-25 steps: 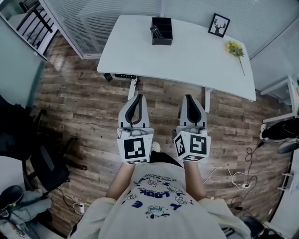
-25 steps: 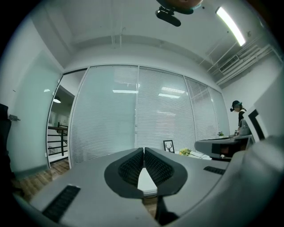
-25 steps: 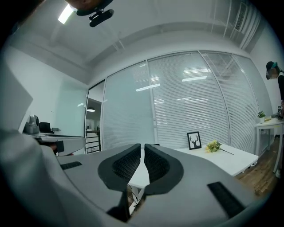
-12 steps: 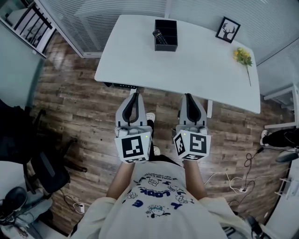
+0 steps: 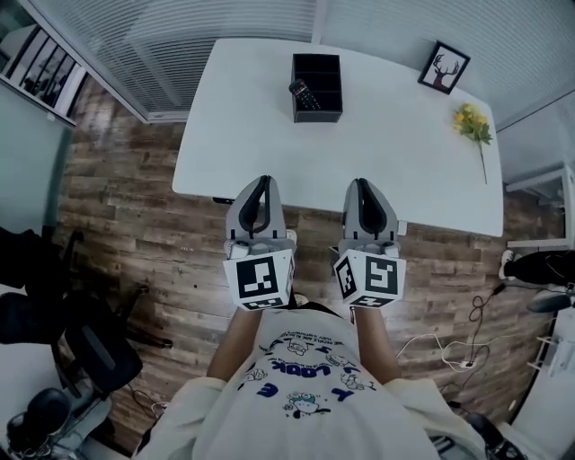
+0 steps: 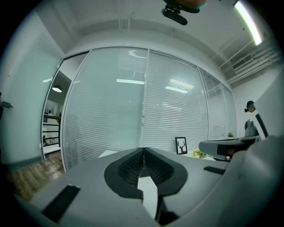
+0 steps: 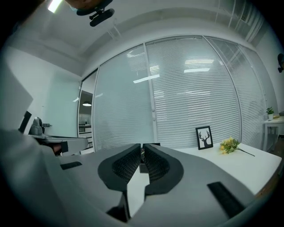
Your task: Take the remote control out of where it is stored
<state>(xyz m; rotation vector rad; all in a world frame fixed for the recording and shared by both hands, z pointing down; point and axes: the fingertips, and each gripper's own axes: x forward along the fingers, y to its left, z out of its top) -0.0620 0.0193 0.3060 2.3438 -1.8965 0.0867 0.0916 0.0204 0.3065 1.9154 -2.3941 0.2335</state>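
A black remote control [image 5: 303,94] leans in the left compartment of a black open-top box [image 5: 317,63] at the far side of the white table [image 5: 386,153]. My left gripper [image 5: 260,181] and right gripper [image 5: 362,184] are held side by side at the table's near edge, well short of the box. Both are shut with nothing between the jaws. In the left gripper view the left gripper [image 6: 143,150] has its ribbed pads pressed together. The right gripper [image 7: 142,146] looks the same in the right gripper view, and the box [image 7: 152,144] shows just past its tips.
A framed deer picture [image 5: 444,67] and yellow flowers [image 5: 473,124] stand at the table's far right. Behind the table is a glass wall with blinds [image 5: 225,18]. A black chair [image 5: 99,346] is on the wooden floor at the left, cables [image 5: 467,337] at the right.
The table has come nearer and lower in the head view. Both grippers' tips now overlap its near edge instead of the floor. The jaws stayed shut.
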